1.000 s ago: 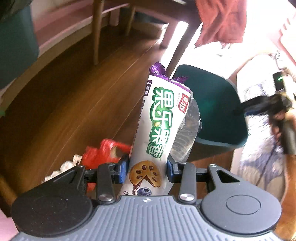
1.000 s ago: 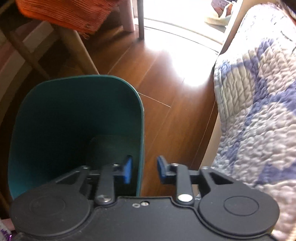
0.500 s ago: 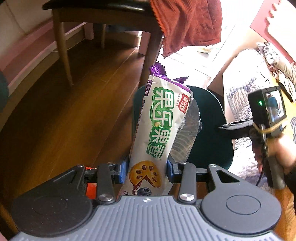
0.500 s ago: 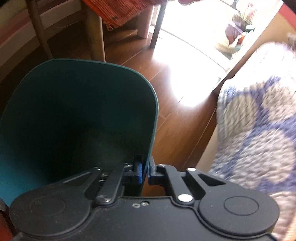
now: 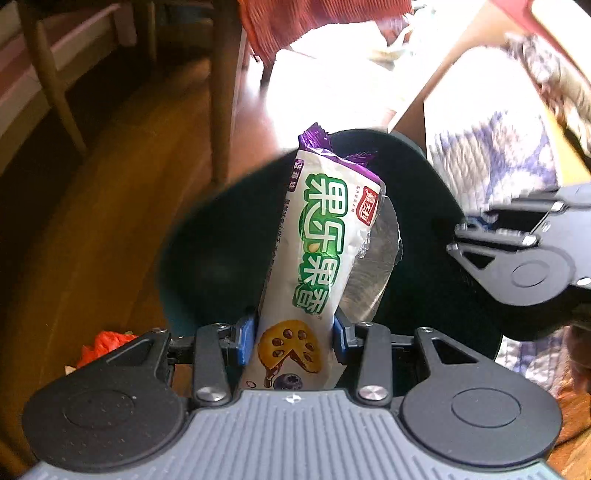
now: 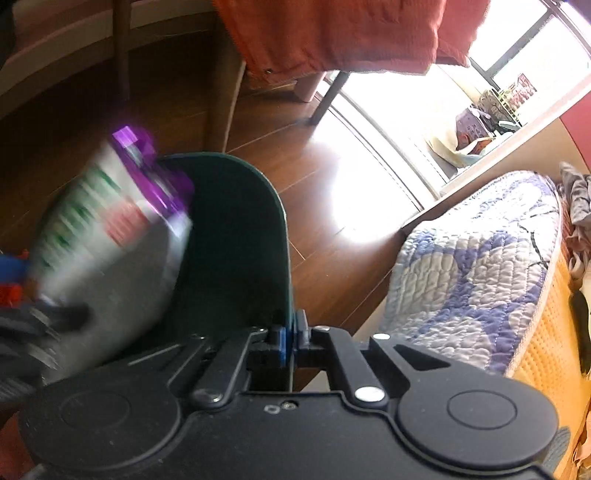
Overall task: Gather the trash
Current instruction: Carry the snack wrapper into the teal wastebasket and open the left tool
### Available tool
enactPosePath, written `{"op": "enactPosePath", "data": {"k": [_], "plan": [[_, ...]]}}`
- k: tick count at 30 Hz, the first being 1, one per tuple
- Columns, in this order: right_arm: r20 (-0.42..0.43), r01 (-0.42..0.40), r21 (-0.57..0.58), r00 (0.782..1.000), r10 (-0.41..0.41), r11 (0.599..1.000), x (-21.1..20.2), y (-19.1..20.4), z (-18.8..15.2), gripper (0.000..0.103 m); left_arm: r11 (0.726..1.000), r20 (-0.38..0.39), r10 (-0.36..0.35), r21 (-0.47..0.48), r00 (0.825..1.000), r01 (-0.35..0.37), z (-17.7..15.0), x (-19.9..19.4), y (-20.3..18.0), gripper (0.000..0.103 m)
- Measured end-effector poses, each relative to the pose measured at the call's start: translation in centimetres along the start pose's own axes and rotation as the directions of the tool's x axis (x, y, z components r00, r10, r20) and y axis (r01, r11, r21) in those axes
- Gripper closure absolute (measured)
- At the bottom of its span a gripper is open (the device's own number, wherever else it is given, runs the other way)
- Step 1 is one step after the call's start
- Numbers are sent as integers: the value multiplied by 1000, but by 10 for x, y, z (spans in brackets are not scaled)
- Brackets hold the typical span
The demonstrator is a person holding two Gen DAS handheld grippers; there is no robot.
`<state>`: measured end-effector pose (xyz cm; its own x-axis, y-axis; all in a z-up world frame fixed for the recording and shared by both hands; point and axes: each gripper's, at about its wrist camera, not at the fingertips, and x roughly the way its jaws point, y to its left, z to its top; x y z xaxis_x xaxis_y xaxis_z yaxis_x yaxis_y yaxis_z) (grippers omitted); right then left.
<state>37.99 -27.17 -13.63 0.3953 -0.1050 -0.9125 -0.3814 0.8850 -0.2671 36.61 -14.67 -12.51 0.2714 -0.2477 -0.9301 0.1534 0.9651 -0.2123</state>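
Observation:
My left gripper (image 5: 294,341) is shut on a white snack wrapper (image 5: 325,251) with green print and a purple crimped top. I hold it upright over the mouth of a dark green trash bin (image 5: 221,258). My right gripper (image 6: 291,341) is shut on the bin's rim (image 6: 284,236) and holds the bin tilted. In the right wrist view the wrapper (image 6: 110,229) is blurred at the bin's opening on the left. The right gripper also shows in the left wrist view (image 5: 517,258), at the bin's right side.
Red crumpled trash (image 5: 107,341) lies on the wooden floor (image 5: 92,221) at the lower left. A wooden chair with an orange cloth (image 6: 332,33) stands behind the bin. A quilted blue and white bed (image 6: 472,258) is on the right.
The left gripper has carried the wrapper toward and over the bin's mouth. The right gripper closed on the bin's rim and tilted the bin up.

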Motion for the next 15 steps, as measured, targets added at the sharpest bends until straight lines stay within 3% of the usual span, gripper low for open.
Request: {"op": "enactPosePath", "data": {"k": [4, 9, 15], "plan": [[0, -7, 0, 1000, 7, 1000, -5, 8, 1, 99, 1000, -39, 7, -14, 999, -8, -1, 18, -4, 64], [-10, -4, -2, 1000, 3, 1000, -8, 17, 0, 98, 999, -23, 35, 14, 999, -35, -5, 21, -2, 61], [-23, 7, 17, 1000, -7, 1000, -10, 26, 2, 98, 1000, 9, 10, -11, 1000, -10, -15, 14, 12, 48]]}}
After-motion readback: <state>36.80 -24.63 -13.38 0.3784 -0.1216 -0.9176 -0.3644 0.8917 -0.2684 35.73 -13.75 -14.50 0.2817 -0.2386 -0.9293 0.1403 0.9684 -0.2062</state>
